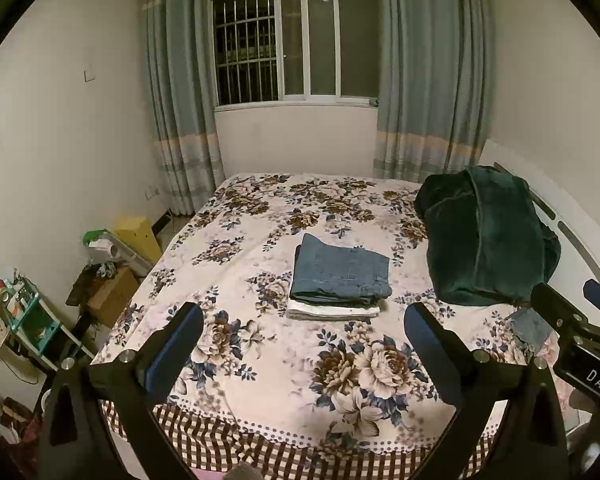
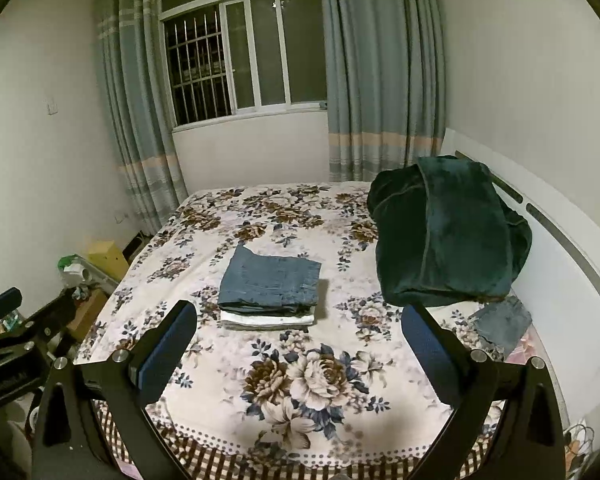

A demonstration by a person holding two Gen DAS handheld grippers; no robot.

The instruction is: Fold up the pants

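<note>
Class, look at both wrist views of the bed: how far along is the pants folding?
Done: folded blue jeans sit on a folded white garment mid-bed. In hand: nothing; the left gripper and right gripper are open, short of the stack. Possibly left: a loose denim piece beside the dark green blanket.

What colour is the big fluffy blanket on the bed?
Dark green. The blanket sits bunched by the headboard, clearest in the right wrist view.

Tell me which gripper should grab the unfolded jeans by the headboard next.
Right, probably. The loose denim piece lies just beyond the right gripper, on its right-hand side; the left gripper sits farther over. Both are open and empty.
</note>
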